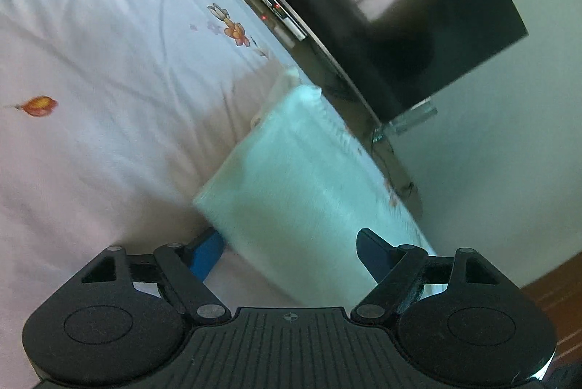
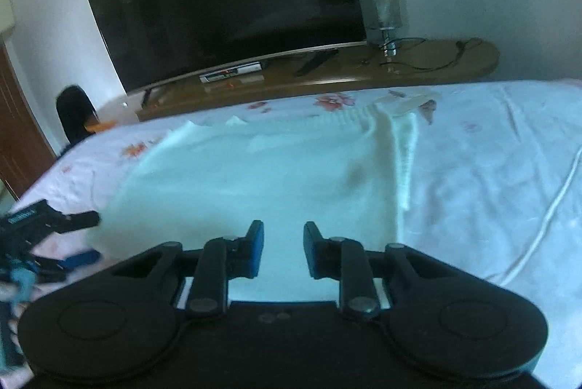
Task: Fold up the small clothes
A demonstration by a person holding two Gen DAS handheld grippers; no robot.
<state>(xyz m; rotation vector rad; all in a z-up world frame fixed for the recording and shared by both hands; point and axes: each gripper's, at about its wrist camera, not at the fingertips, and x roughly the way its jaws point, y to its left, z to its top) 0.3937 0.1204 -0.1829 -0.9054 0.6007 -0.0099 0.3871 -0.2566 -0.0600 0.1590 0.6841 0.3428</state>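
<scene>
A pale mint knitted garment (image 2: 254,170) lies spread flat on the bed's white floral sheet (image 2: 491,152); a cream ribbed part (image 2: 403,149) is folded along its right edge. My right gripper (image 2: 283,245) hovers over the garment's near edge. Its fingers stand a small gap apart, the fabric shows through the gap, and nothing is pinched. My left gripper (image 1: 287,247) is rolled sideways and open wide at the garment's (image 1: 291,178) left corner, one blue pad (image 1: 205,254) beside the edge and the other finger (image 1: 371,250) over the cloth. In the right wrist view the left gripper (image 2: 87,238) shows at the garment's left edge.
Beyond the bed's far edge a long wooden stand (image 2: 436,61) carries a big dark TV (image 2: 225,7), a set-top box (image 2: 231,72) and a glass lamp (image 2: 383,7). A white cable (image 2: 553,210) runs over the sheet at the right. A black object (image 2: 72,112) stands on the floor, left.
</scene>
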